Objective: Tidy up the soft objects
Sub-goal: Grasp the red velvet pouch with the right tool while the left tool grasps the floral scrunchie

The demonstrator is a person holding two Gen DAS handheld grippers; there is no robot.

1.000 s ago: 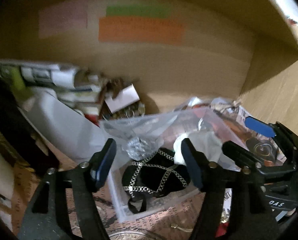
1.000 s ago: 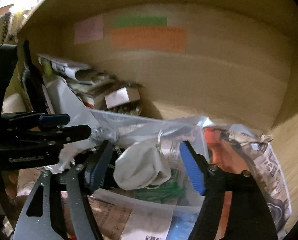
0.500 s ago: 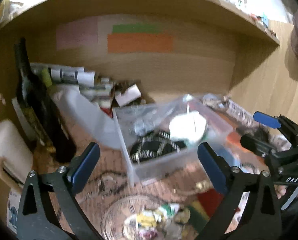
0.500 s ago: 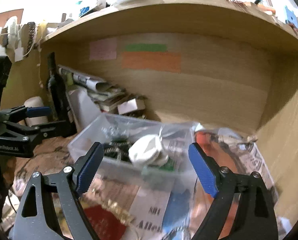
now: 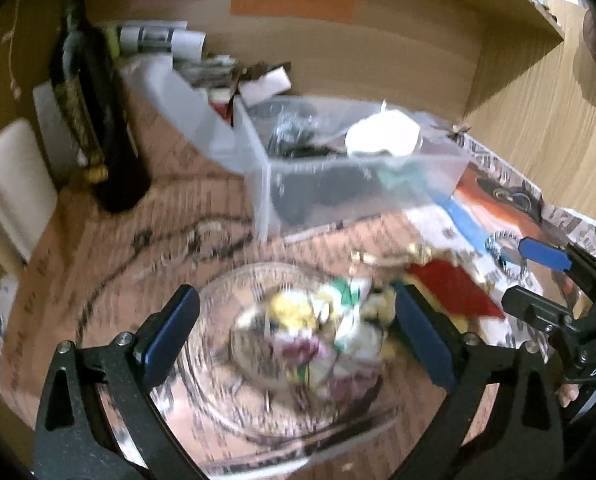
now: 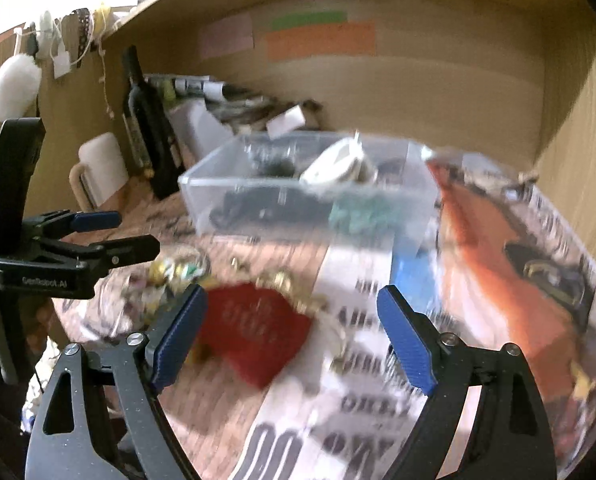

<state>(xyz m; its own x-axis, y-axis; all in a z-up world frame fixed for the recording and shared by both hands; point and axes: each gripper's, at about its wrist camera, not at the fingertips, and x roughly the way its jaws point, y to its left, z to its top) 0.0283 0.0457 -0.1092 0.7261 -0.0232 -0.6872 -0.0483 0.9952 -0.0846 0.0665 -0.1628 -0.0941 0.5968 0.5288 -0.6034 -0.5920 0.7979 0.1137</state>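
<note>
A clear plastic box (image 5: 338,184) stands on the desk and holds a white soft pouch (image 5: 382,136) and dark chain items; it also shows in the right wrist view (image 6: 298,196). A glass bowl (image 5: 217,380) in front holds a heap of small colourful soft pieces (image 5: 318,328). My left gripper (image 5: 293,336) is open and empty, hovering over the bowl. My right gripper (image 6: 289,336) is open and empty above a red cloth piece (image 6: 257,332). Both views are motion-blurred.
A dark bottle (image 5: 93,120), a cream mug (image 5: 9,184) and a clear box lid (image 5: 185,108) stand at the left. Papers and small boxes (image 5: 217,68) pile at the back wall. Newspaper (image 6: 498,280) covers the desk at right. A shelf hangs overhead.
Both grippers have pulled back from the clear box toward the near edge, staying open. The white pouch stays in the box. The bowl now lies under the left gripper.
</note>
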